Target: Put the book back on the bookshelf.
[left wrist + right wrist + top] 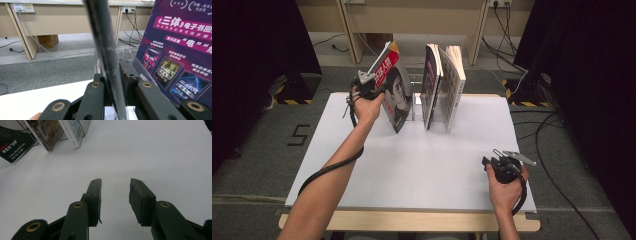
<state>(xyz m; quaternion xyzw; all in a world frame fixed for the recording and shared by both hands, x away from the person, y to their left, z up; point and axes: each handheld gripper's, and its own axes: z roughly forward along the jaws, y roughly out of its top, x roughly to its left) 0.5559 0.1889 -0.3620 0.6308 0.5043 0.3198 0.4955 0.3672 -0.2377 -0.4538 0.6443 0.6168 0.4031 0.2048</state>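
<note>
Red-spined magazine leans tilted at far left of white table, left gripper clamped on its edge beside standing books; right gripper rests near right, jaws apart, empty.

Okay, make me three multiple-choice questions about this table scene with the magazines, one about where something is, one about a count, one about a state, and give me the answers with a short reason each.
1. Where is the right gripper?
A. near the front right corner of the table
B. at the far left edge
C. among the standing books

2. How many books stand in the clear rack, apart from the magazine at the left gripper?
A. none
B. two
C. five

3. What state is the right gripper in?
A. shut on a book
B. open, nothing between its jaws
C. shut on a cable

Answers: 1 A, the high view shows it low at the right, on the white top. 2 B, two books lean together right of the magazine. 3 B, the right gripper view shows its jaws apart over bare table.
</note>
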